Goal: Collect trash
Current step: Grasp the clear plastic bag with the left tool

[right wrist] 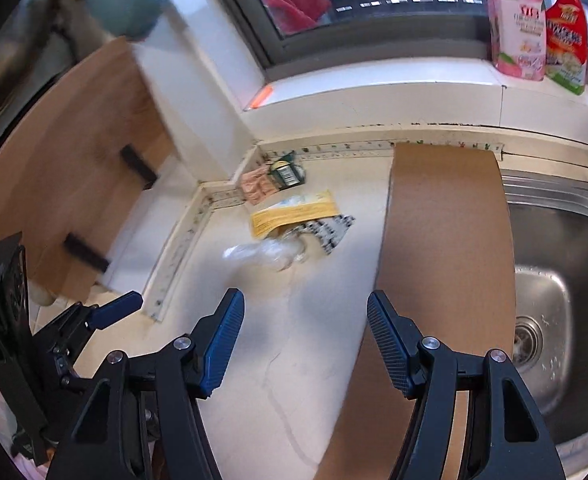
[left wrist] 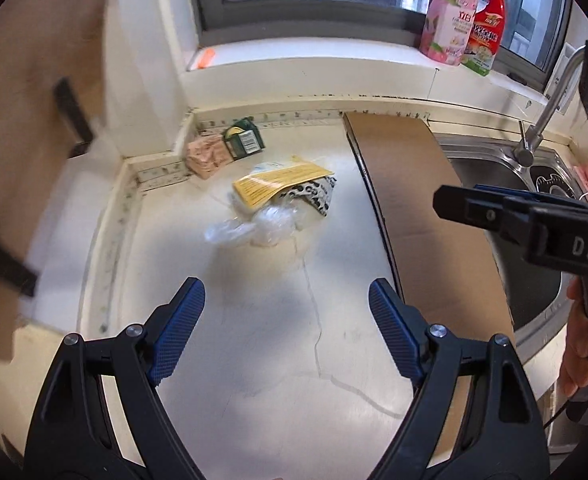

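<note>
Foreground, left wrist view: left gripper (left wrist: 284,312), blue-padded fingers spread apart, nothing between them, poised above a bare, cracked stretch of the cream countertop (left wrist: 278,360). Foreground, right wrist view: right gripper (right wrist: 305,330), jaws likewise parted and empty, one finger over the countertop, the other over the brown cardboard sheet (right wrist: 445,248).

Centre: trash pile in the middle of the countertop, ahead of both grippers and well apart from them. Uppermost, a yellow printed packet (left wrist: 282,184); beneath it, a black-and-white patterned wrapper (left wrist: 313,196); nearest the grippers, crumpled clear plastic (left wrist: 254,228), touching the other two.

Back corner: green box (left wrist: 245,142) beside a pink packet (left wrist: 208,156), both against the low wall trim.

Right of the pile: cardboard sheet lying flat from the back wall toward the front edge, its far side overhanging the steel sink (right wrist: 553,280). Faucet (left wrist: 549,108) behind the sink.

Windowsill: pink refill pouch (left wrist: 447,20) and red spray bottle (left wrist: 489,20), standing side by side.

Right margin, left wrist view: right gripper seen from the side, a hand (left wrist: 579,344) on its handle.
</note>
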{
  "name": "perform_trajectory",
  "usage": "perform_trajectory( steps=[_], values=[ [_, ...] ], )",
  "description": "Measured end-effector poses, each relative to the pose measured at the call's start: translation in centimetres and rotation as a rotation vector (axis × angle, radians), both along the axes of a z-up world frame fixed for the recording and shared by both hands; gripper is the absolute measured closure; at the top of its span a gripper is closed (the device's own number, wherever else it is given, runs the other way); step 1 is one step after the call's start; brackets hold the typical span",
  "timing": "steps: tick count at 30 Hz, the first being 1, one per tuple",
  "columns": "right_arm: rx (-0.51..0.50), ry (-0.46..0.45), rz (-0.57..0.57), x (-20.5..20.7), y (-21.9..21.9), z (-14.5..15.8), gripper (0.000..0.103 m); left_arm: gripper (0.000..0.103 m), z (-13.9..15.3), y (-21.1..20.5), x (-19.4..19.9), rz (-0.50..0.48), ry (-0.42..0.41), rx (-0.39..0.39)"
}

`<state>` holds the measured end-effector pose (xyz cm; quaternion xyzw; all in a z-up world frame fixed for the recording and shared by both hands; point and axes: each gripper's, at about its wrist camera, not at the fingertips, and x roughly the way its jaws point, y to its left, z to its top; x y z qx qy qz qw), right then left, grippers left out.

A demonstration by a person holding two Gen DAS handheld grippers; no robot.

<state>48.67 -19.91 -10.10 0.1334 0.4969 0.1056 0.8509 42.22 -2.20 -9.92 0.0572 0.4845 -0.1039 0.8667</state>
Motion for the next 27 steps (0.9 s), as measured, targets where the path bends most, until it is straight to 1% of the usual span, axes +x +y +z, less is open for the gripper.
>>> perform_trajectory(
  steps=[1, 3, 7, 14, 18, 22, 24, 27],
  values=[
    [0.007, 0.012, -0.007, 1.4, -0.5, -0.8, 0.037, 0.02, -0.5, -0.4, 1.0, -0.002, 0.014, -0.008],
    [0.017, 0.028, -0.018, 2.9, -1.4, -2.0, 0.037, 0.02, -1.6, -1.0, 2.8, 0.0, 0.041, -0.024],
    [0.036, 0.05, -0.039, 5.4, -2.8, -4.2, 0.037, 0.021, -3.5, -1.7, 5.4, 0.018, 0.068, -0.041],
    [0.106, 0.081, -0.065, 8.3, -4.1, -7.4, 0.038, 0.021, -6.6, -1.7, 8.9, 0.094, 0.11, -0.083],
    [0.137, 0.101, -0.067, 9.6, -3.9, -8.9, 0.039, 0.021, -8.2, -1.9, 10.1, 0.134, 0.131, -0.085],
    [0.168, 0.118, -0.06, 10.6, -3.3, -10.2, 0.039, 0.021, -10.3, -2.0, 11.1, 0.189, 0.156, -0.065],
    [0.184, 0.121, -0.052, 10.9, -3.0, -10.7, 0.039, 0.022, -11.0, -1.8, 11.5, 0.217, 0.164, -0.075],
    [0.217, 0.132, -0.045, 11.2, -2.5, -11.5, 0.039, 0.022, -11.6, -1.1, 12.0, 0.26, 0.174, -0.113]
  ],
)
